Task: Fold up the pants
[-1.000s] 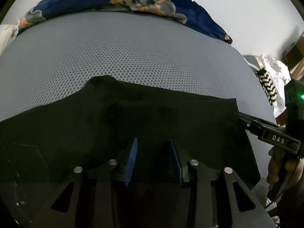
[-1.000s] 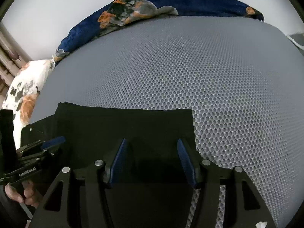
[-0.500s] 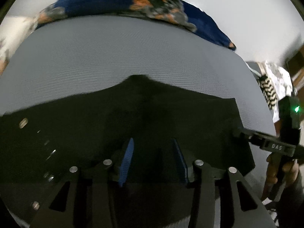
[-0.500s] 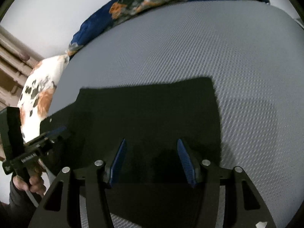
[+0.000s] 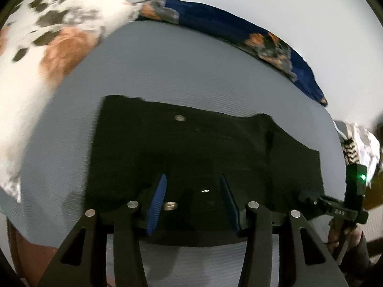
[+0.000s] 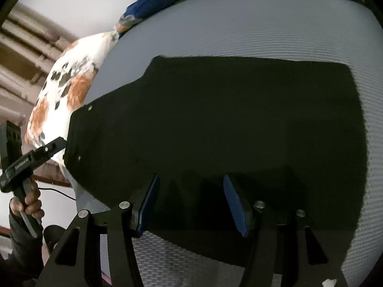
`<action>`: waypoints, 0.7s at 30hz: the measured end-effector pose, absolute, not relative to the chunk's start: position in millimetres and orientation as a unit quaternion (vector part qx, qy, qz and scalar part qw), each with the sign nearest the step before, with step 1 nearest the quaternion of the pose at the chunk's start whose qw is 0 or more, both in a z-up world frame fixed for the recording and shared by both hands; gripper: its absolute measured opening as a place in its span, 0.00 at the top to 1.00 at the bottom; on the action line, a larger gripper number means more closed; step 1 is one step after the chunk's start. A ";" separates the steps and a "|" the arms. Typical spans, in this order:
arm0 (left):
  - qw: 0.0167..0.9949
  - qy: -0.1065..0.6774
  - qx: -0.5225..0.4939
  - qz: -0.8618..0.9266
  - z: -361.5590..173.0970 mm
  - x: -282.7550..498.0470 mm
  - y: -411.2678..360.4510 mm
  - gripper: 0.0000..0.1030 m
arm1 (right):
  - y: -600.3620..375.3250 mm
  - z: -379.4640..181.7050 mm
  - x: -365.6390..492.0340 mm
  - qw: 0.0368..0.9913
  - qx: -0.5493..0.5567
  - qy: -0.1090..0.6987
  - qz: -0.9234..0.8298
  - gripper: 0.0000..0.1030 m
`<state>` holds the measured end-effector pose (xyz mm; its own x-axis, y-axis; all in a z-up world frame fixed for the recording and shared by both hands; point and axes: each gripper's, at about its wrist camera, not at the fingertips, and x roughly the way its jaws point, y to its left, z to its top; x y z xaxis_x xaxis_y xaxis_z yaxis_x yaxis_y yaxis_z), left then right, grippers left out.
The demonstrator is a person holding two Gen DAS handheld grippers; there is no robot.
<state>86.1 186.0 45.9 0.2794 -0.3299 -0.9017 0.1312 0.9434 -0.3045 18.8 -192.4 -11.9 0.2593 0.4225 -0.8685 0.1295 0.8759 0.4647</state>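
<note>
The bed (image 5: 191, 71), covered in grey honeycomb-textured fabric, fills both views. On it the black pants (image 5: 203, 153) lie spread flat, their metal buttons catching the light, directly beneath and ahead of both claws. A white pillow with orange and dark patches (image 5: 36, 59) sits at the bed's left edge, and a blue blanket with orange flowers (image 5: 263, 38) runs along the far edge by the wall; neither touches the pants. A striped cloth (image 5: 349, 150) lies off the bed's right side.

The left claw (image 5: 194, 205) hovers over the near edge of the pants, its blue pads opening, with nothing pinched between them. The right claw (image 6: 194, 203) stands partly open above the pants' near edge, also gripping nothing. A hand (image 6: 31, 198) holds the left claw's handle.
</note>
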 end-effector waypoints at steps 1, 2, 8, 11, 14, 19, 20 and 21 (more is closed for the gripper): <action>0.797 0.581 -0.088 -0.139 45.4 84.9 190.7 0.53 | -187.7 -12.3 19.1 0.757 0.230 0.603 0.102 0.48; 0.800 0.579 -0.093 -0.129 45.8 83.9 200.8 0.53 | -181.7 -12.5 19.3 0.756 0.228 0.605 0.106 0.48; 0.803 0.576 -0.127 -0.093 41.6 78.4 251.3 0.53 | -161.2 -12.3 19.6 0.752 0.217 0.611 0.122 0.47; 0.789 0.589 -0.155 -0.079 31.8 74.3 273.7 0.53 | -156.2 -12.6 21.9 0.751 0.220 0.610 0.124 0.44; 0.778 0.604 -0.166 -0.058 22.5 66.8 290.8 0.53 | -149.8 -12.5 24.0 0.747 0.225 0.612 0.132 0.44; 0.739 0.631 -0.223 -0.079 2.4 60.6 306.6 0.53 | -133.3 -12.9 28.0 0.748 0.208 0.615 0.140 0.40; 0.728 0.636 -0.240 -0.088 -2.5 59.8 308.3 0.53 | -131.5 -12.7 29.0 0.748 0.207 0.615 0.139 0.39; 0.718 0.638 -0.262 -0.098 -7.5 58.7 310.6 0.53 | -129.8 -12.7 30.1 0.748 0.207 0.615 0.139 0.39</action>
